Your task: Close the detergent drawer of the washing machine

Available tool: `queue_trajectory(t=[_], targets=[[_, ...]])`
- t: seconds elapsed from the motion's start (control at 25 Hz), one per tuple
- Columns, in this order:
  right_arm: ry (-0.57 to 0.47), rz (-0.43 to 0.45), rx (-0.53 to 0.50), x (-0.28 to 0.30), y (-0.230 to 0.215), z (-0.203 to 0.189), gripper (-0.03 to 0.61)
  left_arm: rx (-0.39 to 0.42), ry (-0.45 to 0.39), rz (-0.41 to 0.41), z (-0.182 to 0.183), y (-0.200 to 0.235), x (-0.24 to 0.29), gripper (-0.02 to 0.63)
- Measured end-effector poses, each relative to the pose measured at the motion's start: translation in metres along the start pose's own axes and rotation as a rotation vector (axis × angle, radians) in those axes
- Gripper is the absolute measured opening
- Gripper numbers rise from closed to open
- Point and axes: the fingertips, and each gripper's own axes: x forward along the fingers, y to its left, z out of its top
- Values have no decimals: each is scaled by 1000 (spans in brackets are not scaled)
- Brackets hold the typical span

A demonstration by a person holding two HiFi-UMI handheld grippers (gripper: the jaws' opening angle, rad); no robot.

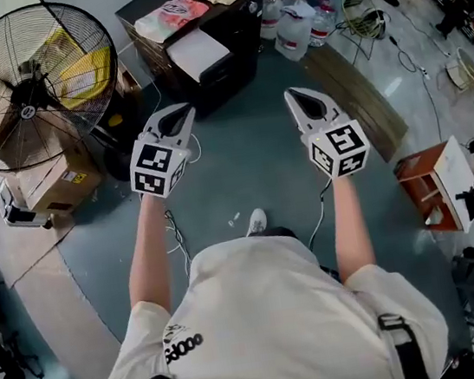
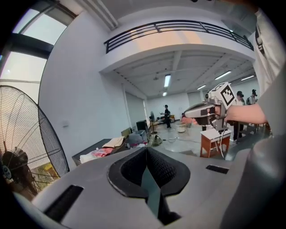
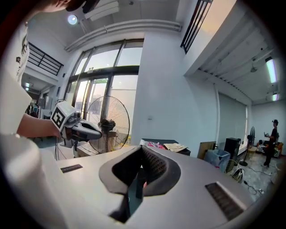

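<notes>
Inspection from the floor: a person in a white T-shirt (image 1: 263,312) stands on the blue-grey floor (image 1: 252,173) and holds both arms out ahead, one tool in each hand.

Left tool (image 1: 181,113): its jaws are together. In the left gripper view the two ribbed pads (image 2: 157,166) meet along one line, and the left tool (image 2: 146,154) has nothing between them. It points towards the bare wall, with the floor fan (image 2: 27,147) at the left edge of that view.

Right tool (image 1: 294,95): its jaws are likewise pressed together and empty, as the right gripper view confirms at the right tool (image 3: 142,150). Each tool shows in the other's view, level with it and well apart: the right tool (image 2: 190,112) and the left tool (image 3: 99,133).

Surroundings: a large floor fan (image 1: 24,78) stands ahead to the left, with cardboard boxes (image 1: 52,180) just beside it. A black desk (image 1: 235,20) ahead carries papers and a pink-and-white packet (image 1: 181,10). Water bottles (image 1: 294,32) stand to its right. A small red-brown stool (image 1: 432,179) with a white top stands at the right. Other people (image 2: 166,115) stand far down the hall.

Washing machine and detergent drawer: neither appears in any of the three views, so their place cannot be told.
</notes>
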Motion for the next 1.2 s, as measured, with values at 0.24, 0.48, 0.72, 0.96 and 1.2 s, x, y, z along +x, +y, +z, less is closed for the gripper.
queue_trajectory(t=[0.24, 0.48, 0.72, 0.96, 1.2], targets=[[28, 26, -9, 44, -56, -24, -3, -29, 29, 53, 2, 19, 54, 18], [91, 79, 10, 93, -77, -46, -3, -49, 54, 60, -11, 50, 95, 18], [159, 66, 24, 145, -103, -68, -3, -54, 78, 14, -33, 91, 149, 18], [160, 8, 49, 211, -115, -69, -3, -48, 91, -55, -67, 154, 195, 18], [271, -69, 57, 298, -132, -87, -3, -81, 113, -104, -104, 236, 251, 18]])
